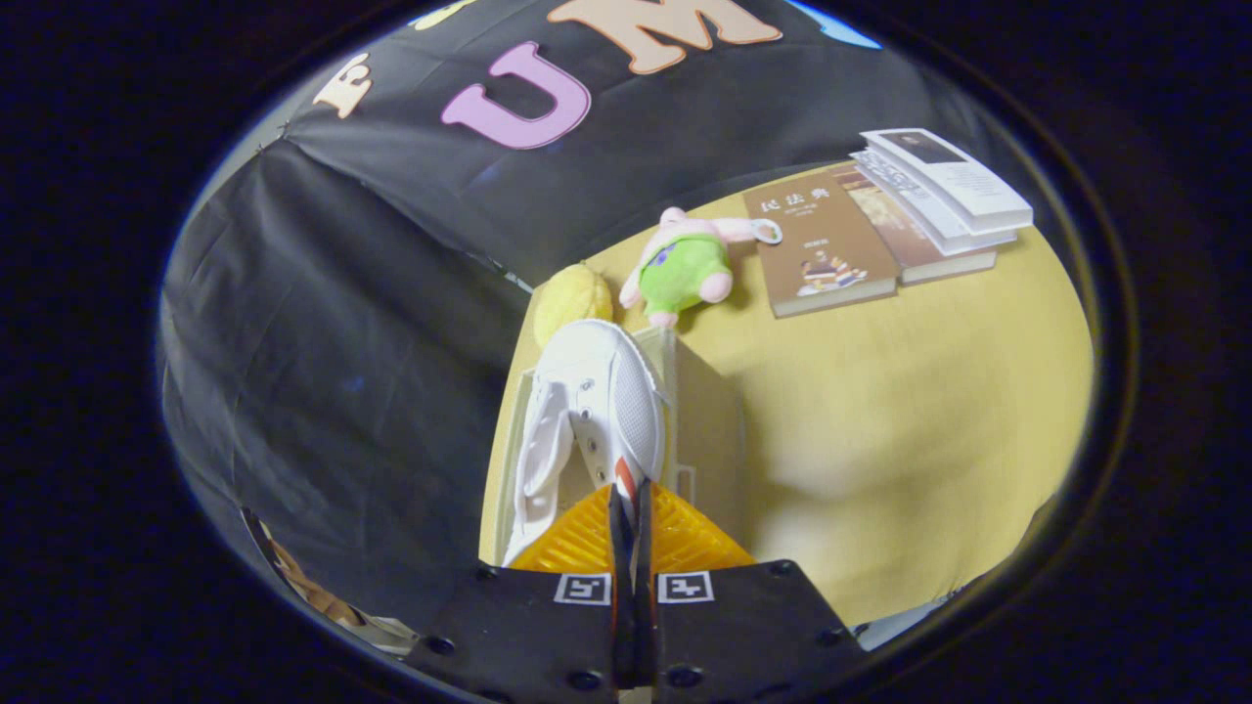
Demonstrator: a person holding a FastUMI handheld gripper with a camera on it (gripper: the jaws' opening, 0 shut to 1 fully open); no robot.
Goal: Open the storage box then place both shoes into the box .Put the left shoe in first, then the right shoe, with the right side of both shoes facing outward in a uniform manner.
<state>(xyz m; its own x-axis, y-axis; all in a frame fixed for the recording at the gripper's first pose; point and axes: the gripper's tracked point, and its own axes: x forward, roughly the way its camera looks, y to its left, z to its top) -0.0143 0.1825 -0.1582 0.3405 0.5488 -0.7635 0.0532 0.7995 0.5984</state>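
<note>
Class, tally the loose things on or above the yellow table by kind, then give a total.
Shoes: 1, white shoe pinched by the gripper
Books: 4
Plush toys: 1
Yellow balls: 1
Storage boxes: 1
Total: 8

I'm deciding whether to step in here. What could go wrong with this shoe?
1. The tongs pinch only the heel edge of the shoe, so it may swing or slip.
2. The shoe hangs over the box near its wall and may catch on it.
3. The box stands at the table edge; a push might tip it off.
</note>
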